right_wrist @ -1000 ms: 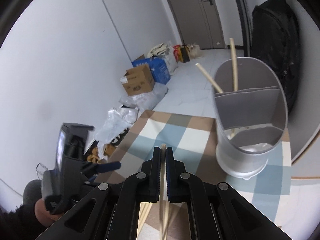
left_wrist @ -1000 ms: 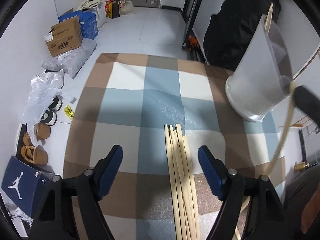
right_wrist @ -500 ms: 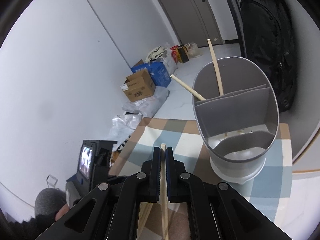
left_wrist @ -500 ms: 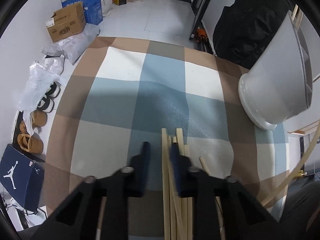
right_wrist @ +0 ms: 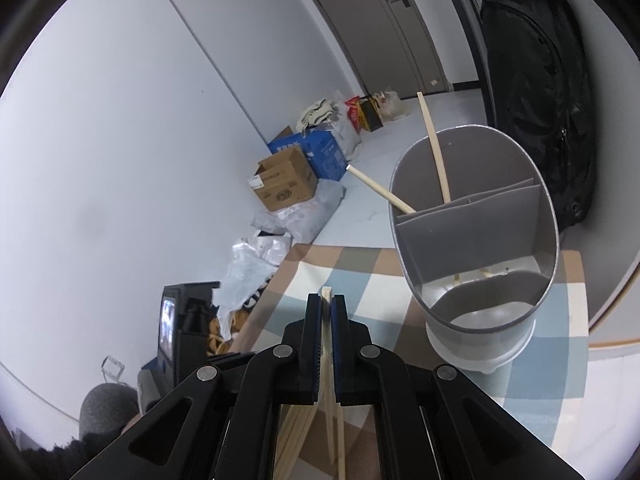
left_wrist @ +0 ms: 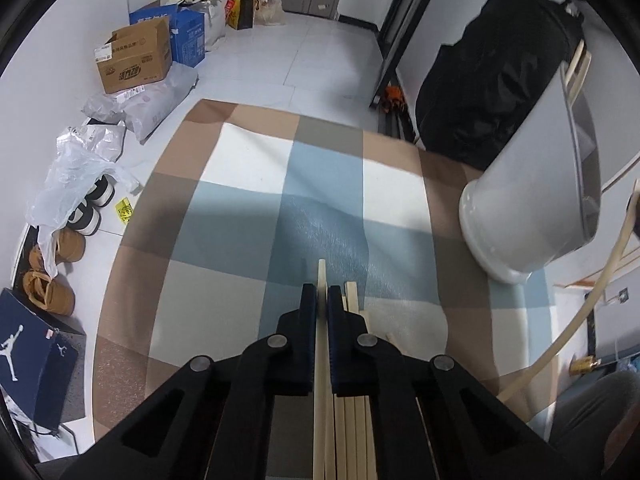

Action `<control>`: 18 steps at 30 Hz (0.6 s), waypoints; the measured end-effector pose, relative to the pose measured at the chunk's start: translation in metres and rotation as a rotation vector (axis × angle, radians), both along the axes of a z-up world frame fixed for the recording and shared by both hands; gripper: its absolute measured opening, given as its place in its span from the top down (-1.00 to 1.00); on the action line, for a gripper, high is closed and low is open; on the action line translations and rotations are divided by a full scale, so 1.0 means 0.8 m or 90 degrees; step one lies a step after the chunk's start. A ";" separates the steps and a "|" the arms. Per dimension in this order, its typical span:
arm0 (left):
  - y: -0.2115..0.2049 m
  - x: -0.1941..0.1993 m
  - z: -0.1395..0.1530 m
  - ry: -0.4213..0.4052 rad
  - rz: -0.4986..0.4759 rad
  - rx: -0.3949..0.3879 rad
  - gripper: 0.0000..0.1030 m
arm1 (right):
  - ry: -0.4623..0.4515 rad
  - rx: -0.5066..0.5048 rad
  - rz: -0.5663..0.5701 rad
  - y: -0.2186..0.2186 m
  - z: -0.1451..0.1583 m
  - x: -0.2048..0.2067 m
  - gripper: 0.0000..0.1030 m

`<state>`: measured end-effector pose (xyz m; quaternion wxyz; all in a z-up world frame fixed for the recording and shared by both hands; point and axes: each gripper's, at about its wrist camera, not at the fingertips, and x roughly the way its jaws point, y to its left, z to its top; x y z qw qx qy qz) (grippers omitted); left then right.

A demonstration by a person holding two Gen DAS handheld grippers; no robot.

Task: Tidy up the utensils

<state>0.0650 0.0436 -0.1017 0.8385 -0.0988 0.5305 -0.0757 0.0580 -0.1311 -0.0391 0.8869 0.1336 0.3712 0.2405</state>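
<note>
Left claw (left_wrist: 322, 300) clamped on pale wooden chopstick (left_wrist: 320, 280) above loose chopstick bundle (left_wrist: 352, 408) on checked mat (left_wrist: 256, 232). Right claw (right_wrist: 326, 312) clamped on second wooden chopstick (right_wrist: 326, 294), near grey divided holder (right_wrist: 472, 240).

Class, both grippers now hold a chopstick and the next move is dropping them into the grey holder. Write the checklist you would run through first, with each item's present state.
1. Left gripper shut on a chopstick: ok.
2. Right gripper shut on its chopstick: ok.
3. Utensil holder upright on the checked mat: ok.
4. Near compartment free of chopsticks: ok; two sticks stand in the far one.
5. Left chopstick separated from the loose chopsticks beside it: cannot tell.
6. Chopstick ends aimed at the holder's opening: not ok.
</note>
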 end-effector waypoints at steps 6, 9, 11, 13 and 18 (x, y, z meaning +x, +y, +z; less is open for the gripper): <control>0.009 -0.004 0.018 -0.042 0.016 -0.035 0.98 | -0.023 0.002 -0.008 -0.007 0.008 -0.007 0.93; 0.011 -0.010 0.030 -0.068 0.019 -0.042 0.98 | -0.030 0.012 -0.013 -0.012 0.013 -0.016 0.93; 0.014 -0.014 0.036 -0.082 0.020 -0.043 0.98 | -0.031 0.021 -0.021 -0.018 0.013 -0.020 0.93; 0.016 -0.019 0.042 -0.099 0.024 -0.042 0.98 | -0.038 0.018 -0.028 -0.022 0.013 -0.028 0.93; 0.022 -0.036 0.065 -0.152 0.027 -0.053 0.99 | -0.067 0.013 -0.030 -0.023 0.023 -0.047 0.93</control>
